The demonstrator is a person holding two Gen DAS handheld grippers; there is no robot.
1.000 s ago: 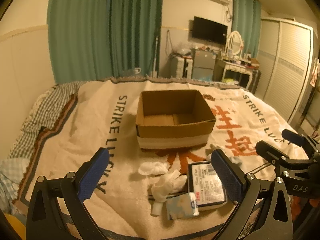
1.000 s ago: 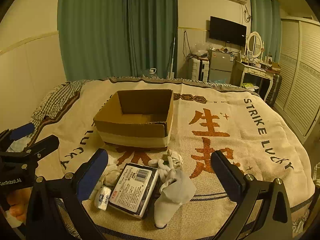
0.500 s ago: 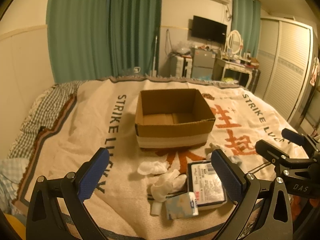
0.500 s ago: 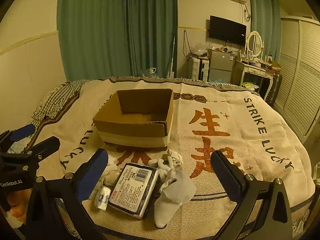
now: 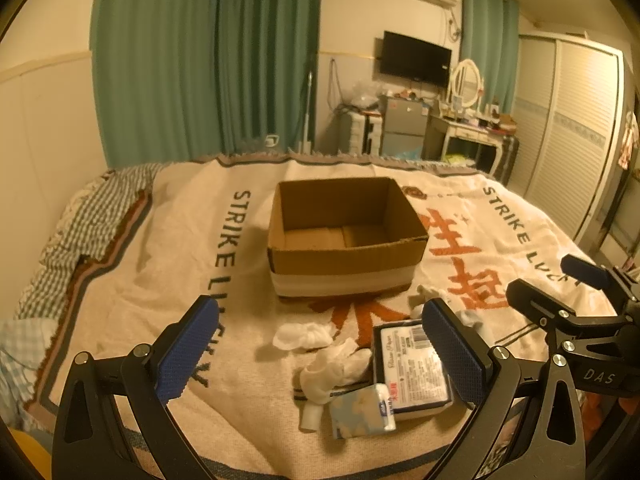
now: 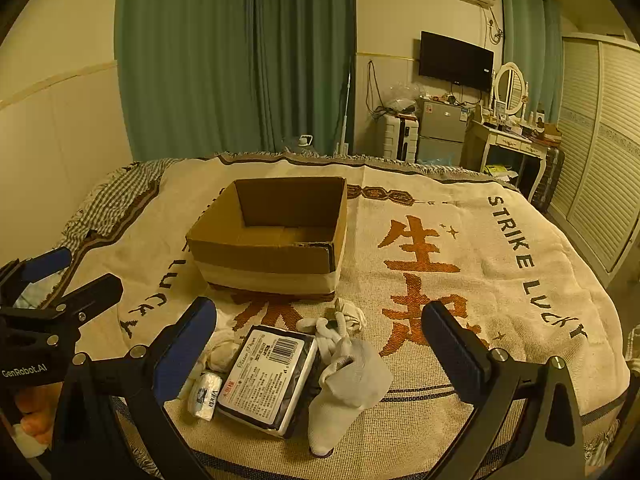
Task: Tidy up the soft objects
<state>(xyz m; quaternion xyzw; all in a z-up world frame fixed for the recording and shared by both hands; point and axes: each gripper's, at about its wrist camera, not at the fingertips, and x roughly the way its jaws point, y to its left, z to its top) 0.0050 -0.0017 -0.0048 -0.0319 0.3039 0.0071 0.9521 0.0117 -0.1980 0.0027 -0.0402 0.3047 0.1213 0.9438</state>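
Observation:
An open cardboard box (image 5: 344, 236) (image 6: 276, 236) stands empty on the bed blanket. In front of it lies a pile: a black-edged tissue pack (image 5: 412, 364) (image 6: 268, 376), a small pocket tissue pack (image 5: 362, 406) (image 6: 206, 396), white socks (image 5: 334, 366) (image 5: 302, 336) and a grey-white sock (image 6: 348, 380) with more white socks (image 6: 340, 318). My left gripper (image 5: 320, 354) is open and empty, above the pile's left side. My right gripper (image 6: 320, 352) is open and empty, above the pile. Each gripper also shows at the other view's edge.
The cream blanket (image 6: 460, 280) with orange characters covers the bed. A checked sheet (image 5: 92, 224) lies at the left. Green curtains, a dresser with a mirror (image 6: 508, 128), a small fridge and a wardrobe stand beyond the bed.

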